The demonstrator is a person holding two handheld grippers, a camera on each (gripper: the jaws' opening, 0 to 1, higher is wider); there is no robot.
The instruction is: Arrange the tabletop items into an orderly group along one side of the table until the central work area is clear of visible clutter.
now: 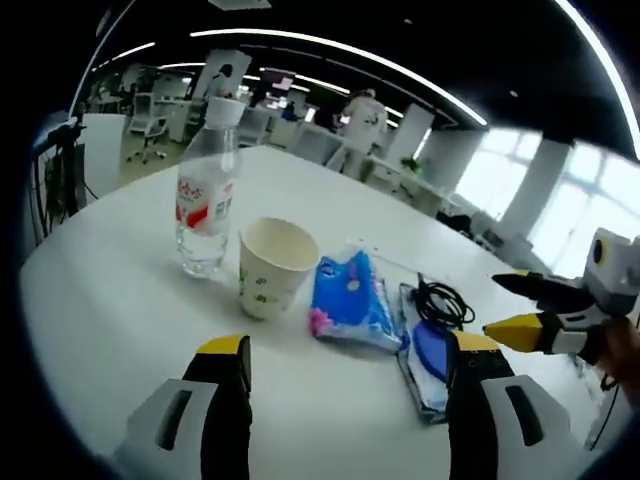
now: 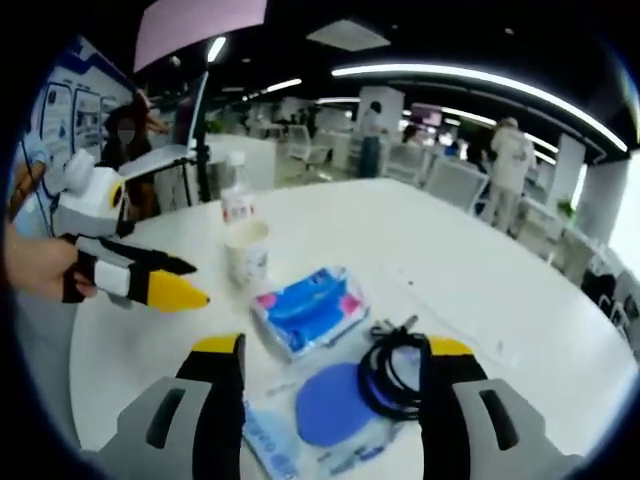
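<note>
1. Nearest in the left gripper view, the left gripper hovers over the white table with jaws apart and nothing between them.
2. Just beyond it, a row runs left to right: water bottle, paper cup, blue tissue pack, clear pouch with a blue disc, and black cable lying partly on the pouch.
3. At far right of that view, the right gripper holds its jaws apart, empty.
4. From the right gripper view, the cable and pouch lie nearest, between the spread jaws of the right gripper.
</note>
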